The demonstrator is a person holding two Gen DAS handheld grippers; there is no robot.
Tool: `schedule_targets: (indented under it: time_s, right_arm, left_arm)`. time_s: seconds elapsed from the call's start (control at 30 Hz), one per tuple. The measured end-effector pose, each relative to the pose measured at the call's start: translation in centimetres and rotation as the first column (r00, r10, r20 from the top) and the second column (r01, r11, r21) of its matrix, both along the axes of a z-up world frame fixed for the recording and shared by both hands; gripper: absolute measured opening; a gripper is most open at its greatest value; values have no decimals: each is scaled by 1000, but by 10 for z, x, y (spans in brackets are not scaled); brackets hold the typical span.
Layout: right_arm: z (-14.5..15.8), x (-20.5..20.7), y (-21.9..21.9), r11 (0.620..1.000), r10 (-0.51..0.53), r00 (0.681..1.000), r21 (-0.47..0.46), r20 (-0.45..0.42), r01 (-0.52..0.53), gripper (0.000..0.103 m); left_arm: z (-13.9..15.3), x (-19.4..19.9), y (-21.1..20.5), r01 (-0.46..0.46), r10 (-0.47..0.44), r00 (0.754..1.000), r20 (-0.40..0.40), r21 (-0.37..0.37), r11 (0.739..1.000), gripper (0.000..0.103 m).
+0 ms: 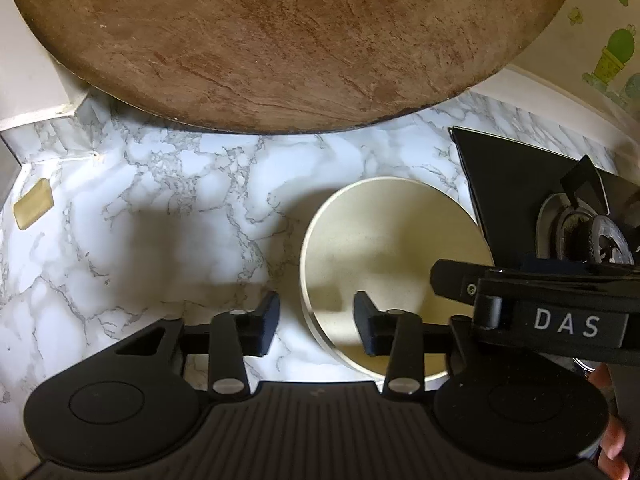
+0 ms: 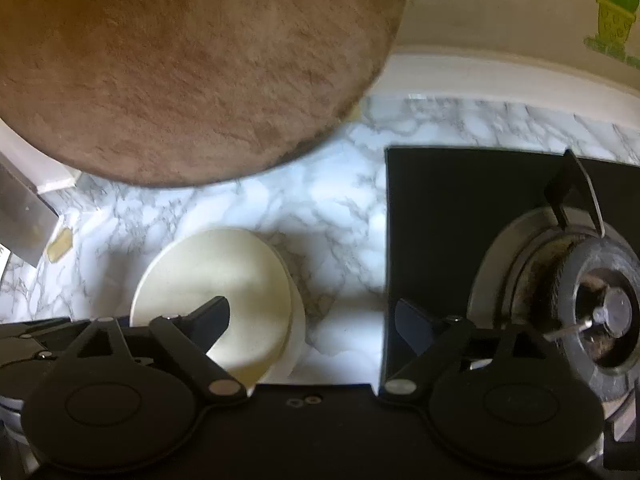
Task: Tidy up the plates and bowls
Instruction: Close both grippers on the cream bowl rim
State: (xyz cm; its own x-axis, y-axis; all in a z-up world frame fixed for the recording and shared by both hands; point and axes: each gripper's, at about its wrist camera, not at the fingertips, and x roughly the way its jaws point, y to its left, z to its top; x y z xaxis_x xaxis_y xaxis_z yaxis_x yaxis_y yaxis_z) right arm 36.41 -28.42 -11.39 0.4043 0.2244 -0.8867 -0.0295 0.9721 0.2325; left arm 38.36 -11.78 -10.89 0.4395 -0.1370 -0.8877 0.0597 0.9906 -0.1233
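Note:
A cream bowl (image 1: 392,248) stands on the marble counter (image 1: 160,200); a second rim under it suggests another bowl nested below. My left gripper (image 1: 318,318) straddles its left rim, one finger outside and one inside, with gaps showing on both sides, so it is open. In the right wrist view my right gripper (image 2: 312,312) is open wide over the bowl's (image 2: 224,272) right side, its left fingertip above the bowl and its right one above the stove edge. A large brown round platter (image 1: 280,40) (image 2: 180,72) leans at the back.
A black gas stove (image 2: 460,208) with a burner (image 2: 600,316) lies right of the bowl. A wall with cactus stickers (image 2: 616,4) closes the back. A small tan block (image 1: 34,204) sits far left. A person's fingers (image 1: 610,452) hold the right gripper's body.

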Motion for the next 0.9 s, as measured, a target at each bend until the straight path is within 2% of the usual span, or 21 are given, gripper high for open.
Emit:
schedule_targets:
  time_s: [0.1, 0.13, 0.2, 0.23, 0.3, 0.37, 0.53, 0.67, 0.9]
  right_arm:
    - [0, 0, 1, 1000, 11, 1000, 3, -14, -11, 80]
    - [1, 0, 1, 1000, 16, 1000, 7, -15, -16, 69]
    - [1, 1, 0, 999, 17, 1000, 30, -24, -16, 56]
    - [1, 1, 1, 999, 24, 1000, 26, -19, -23, 46]
    - [2, -1, 3, 999, 34, 999, 10, 0, -34, 42]
    - [3, -2, 6, 998, 52, 999, 20, 5, -52, 34]
    - [4, -5, 16, 997, 79, 997, -13, 14, -79, 23]
    - [3, -9, 21, 996, 82, 996, -40, 17, -81, 15]
    - [9, -16, 25, 994, 84, 996, -74, 41, -81, 12]
  left_arm:
    - [0, 0, 1, -5, 5, 1000, 2, 1, 1000, 30]
    - [1, 0, 2, -13, 13, 1000, 4, -7, 1000, 26]
    - [4, 1, 9, -36, 37, 999, 15, -28, 999, 25]
    - [5, 3, 13, -46, 46, 999, 17, -34, 998, 24]
    - [6, 6, 16, -50, 51, 999, 15, -35, 998, 21]
    - [6, 9, 17, -50, 50, 999, 9, -32, 998, 19]
    - [5, 10, 12, -41, 41, 999, 10, -34, 999, 9]
    - [5, 8, 10, -38, 38, 999, 19, -11, 999, 7]
    - [13, -3, 11, -20, 20, 999, 36, -5, 1000, 7]
